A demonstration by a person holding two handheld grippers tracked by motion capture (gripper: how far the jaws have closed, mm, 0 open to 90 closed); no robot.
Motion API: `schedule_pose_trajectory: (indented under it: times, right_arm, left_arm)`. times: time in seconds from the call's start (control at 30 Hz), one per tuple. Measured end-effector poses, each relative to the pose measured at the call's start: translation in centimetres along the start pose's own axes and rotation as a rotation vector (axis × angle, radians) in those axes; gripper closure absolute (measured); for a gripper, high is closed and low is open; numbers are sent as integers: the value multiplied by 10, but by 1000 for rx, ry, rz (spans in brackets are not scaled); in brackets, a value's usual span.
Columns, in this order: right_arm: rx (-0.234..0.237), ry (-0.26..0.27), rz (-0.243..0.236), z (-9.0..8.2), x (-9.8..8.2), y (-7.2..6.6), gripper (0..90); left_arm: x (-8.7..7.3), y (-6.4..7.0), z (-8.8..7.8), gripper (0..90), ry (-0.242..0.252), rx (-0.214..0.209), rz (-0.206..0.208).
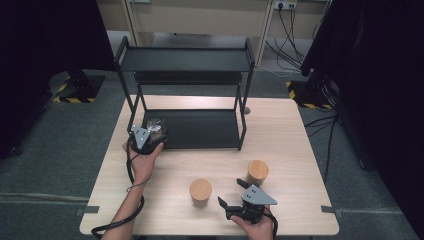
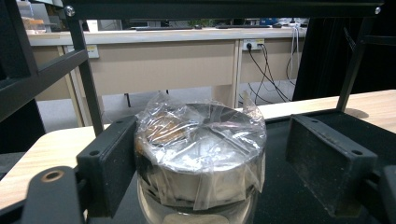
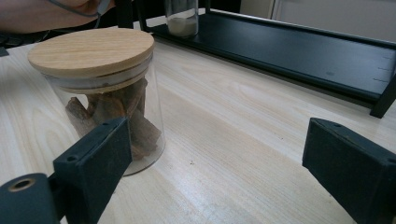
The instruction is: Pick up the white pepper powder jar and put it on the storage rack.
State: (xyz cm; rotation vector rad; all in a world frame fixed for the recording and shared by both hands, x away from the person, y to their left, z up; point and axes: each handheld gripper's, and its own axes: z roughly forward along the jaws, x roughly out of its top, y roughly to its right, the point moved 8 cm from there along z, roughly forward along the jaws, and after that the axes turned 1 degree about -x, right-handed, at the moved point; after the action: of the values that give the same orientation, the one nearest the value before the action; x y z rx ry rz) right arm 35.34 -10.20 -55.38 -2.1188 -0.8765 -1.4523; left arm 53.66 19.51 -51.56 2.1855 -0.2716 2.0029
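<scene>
A glass jar point(image 1: 156, 126) with a plastic-wrapped lid stands on the left end of the black rack's lower shelf point(image 1: 205, 129). My left gripper point(image 1: 153, 132) reaches in around it. In the left gripper view the jar point(image 2: 201, 154) sits between the jaws of the left gripper point(image 2: 212, 135), its wrap against the left one and a clear gap to the right one, so the jaws are open. My right gripper point(image 1: 231, 193) rests open near the table's front edge. In the right gripper view, the right gripper point(image 3: 219, 140) has a wooden-lidded jar of brown pieces point(image 3: 100, 88) beside its left jaw, nothing between the jaws.
The two-tier black rack point(image 1: 185, 60) stands at the back of the wooden table point(image 1: 290, 130). Two wooden-lidded jars point(image 1: 200, 192) point(image 1: 258, 171) stand on the front half, either side of the right gripper. Cables and dark stands surround the table on the floor.
</scene>
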Motion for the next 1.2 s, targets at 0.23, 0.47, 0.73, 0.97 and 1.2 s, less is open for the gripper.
schedule_pose_trajectory:
  times: [0.23,0.47,0.73,0.97,1.2]
  right_arm:
    - [0,0,0,0,0,0,86]
    - [1,-2,2,0,0,0,86]
    - [-1,-1,1,0,0,0,86]
    - [0,-2,1,0,0,0,86]
    - [1,-2,1,0,0,0,86]
  left_arm:
    - [1,2,-5,166,9,0,-7]
    - [2,0,-13,157,19,5,-14]
    - [4,2,-17,155,22,3,-12]
    - [6,6,-22,152,27,3,-3]
    - [7,11,-27,151,31,2,-5]
